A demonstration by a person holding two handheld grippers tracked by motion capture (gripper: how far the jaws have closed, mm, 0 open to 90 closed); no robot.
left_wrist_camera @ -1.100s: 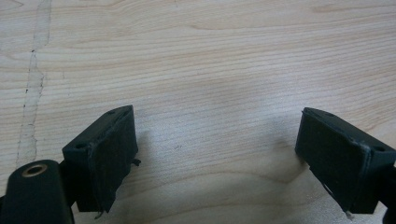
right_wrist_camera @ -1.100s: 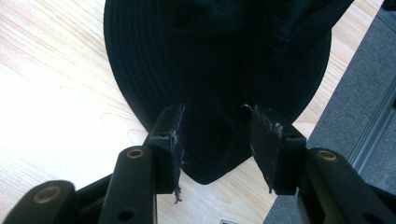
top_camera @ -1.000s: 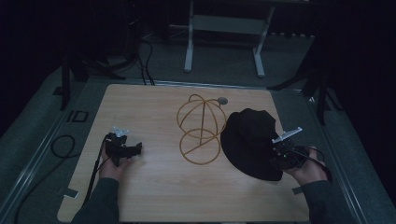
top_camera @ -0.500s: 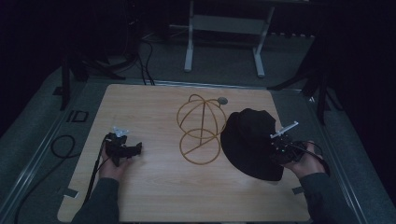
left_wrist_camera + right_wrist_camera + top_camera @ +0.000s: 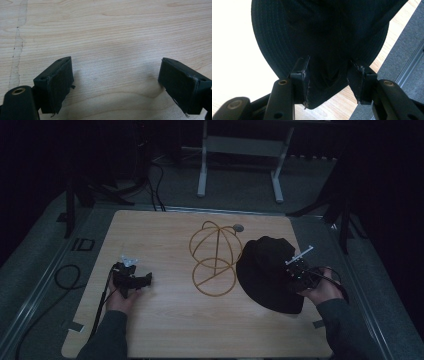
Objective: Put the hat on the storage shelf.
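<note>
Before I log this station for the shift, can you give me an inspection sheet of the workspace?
Surface: wooden table, bare grain under the left hand-held gripper.
Job's things: black hat lying flat; gold wire hat stand beside it.
Clutter: small grey disc behind the stand.
Grippers: left hand-held gripper open over bare wood; right hand-held gripper straddles the hat brim, grip cannot be told.
Cables: black cable looped off the table's left edge.
Surroundings: grey floor, metal frame beyond.

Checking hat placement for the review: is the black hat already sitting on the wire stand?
No, the black hat lies on the table beside the wire stand, which stands bare.
</note>
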